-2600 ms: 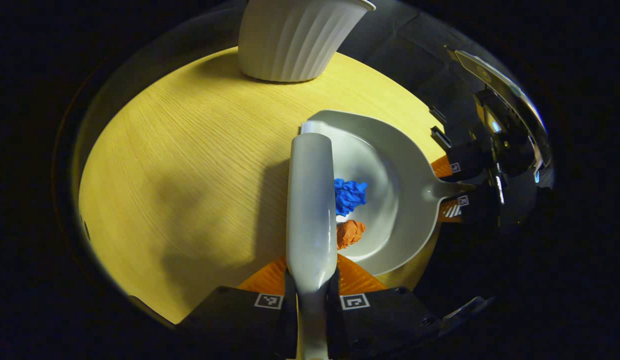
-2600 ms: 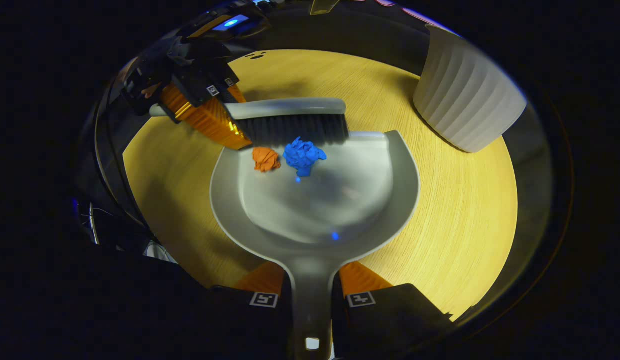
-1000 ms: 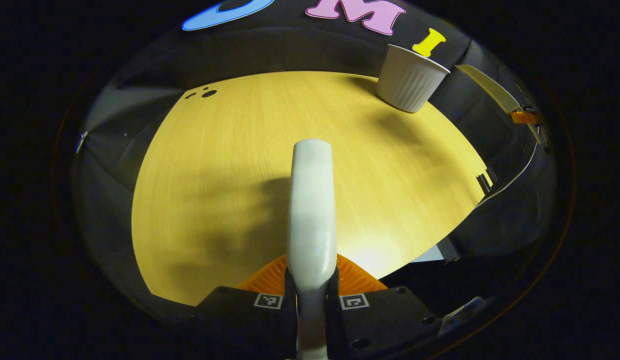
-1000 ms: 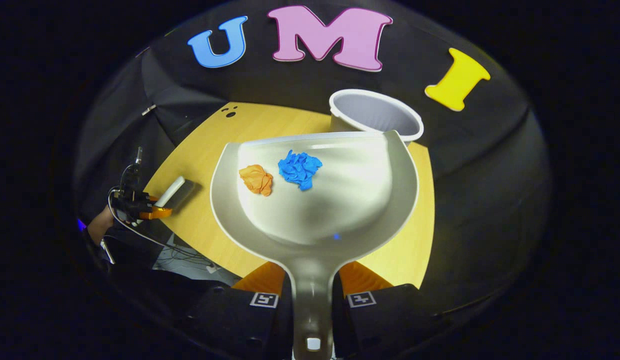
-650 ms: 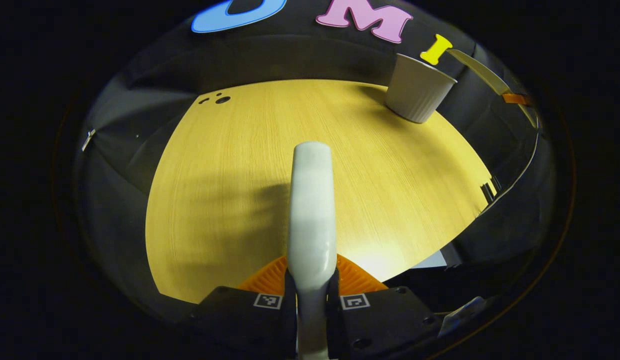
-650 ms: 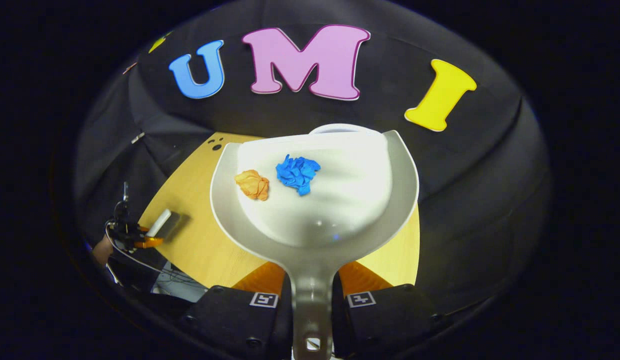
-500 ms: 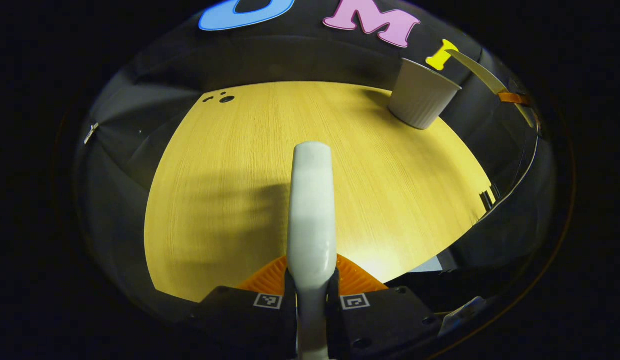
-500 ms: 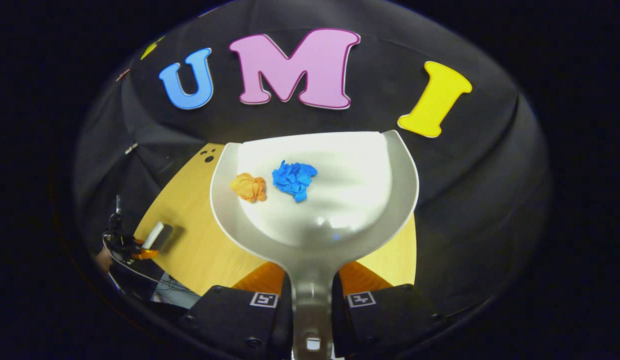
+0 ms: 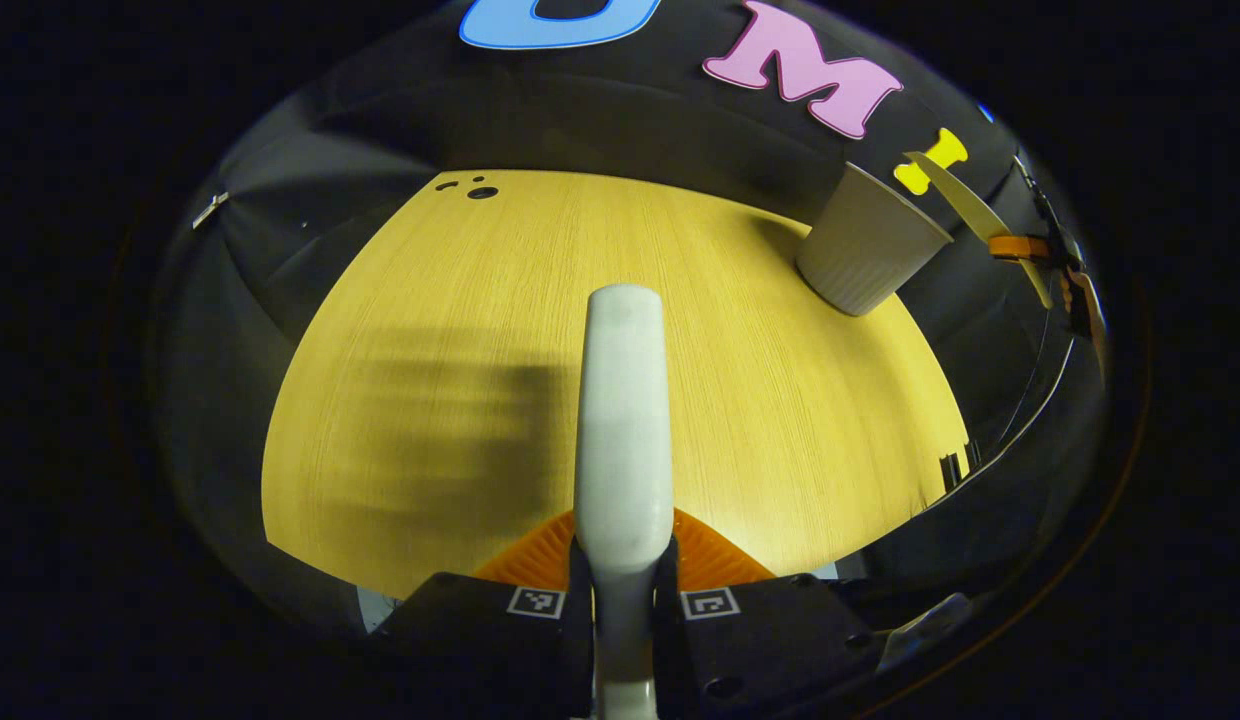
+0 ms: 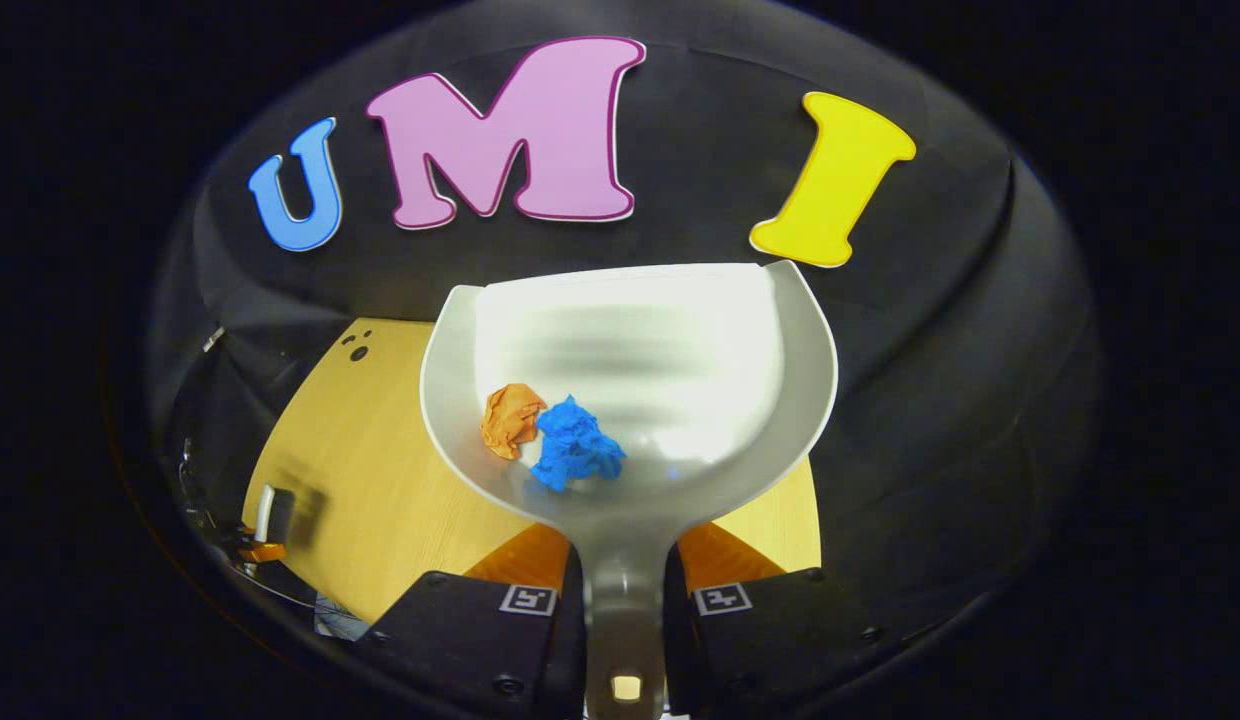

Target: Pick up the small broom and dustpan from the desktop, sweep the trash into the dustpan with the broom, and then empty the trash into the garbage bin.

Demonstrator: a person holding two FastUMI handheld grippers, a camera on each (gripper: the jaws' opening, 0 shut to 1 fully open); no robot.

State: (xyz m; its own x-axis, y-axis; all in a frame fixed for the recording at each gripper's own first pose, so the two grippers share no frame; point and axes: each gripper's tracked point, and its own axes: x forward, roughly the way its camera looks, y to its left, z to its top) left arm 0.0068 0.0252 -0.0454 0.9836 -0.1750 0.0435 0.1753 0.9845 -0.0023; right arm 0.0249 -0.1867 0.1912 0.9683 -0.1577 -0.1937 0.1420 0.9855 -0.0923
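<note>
Now the orange wad (image 10: 510, 419) and blue wad (image 10: 576, 447) lie deep in the dustpan (image 10: 780, 400), whose handle the right gripper (image 10: 625, 600) clamps. Garbage bin (image 9: 865, 255) stands far right; left gripper (image 9: 623, 602) pinches the broom (image 9: 623, 420).

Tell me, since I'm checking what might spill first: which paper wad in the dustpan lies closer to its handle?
The blue wad. It sits lower in the dustpan, toward the handle, touching the orange wad, which lies beside it, slightly farther up.
</note>
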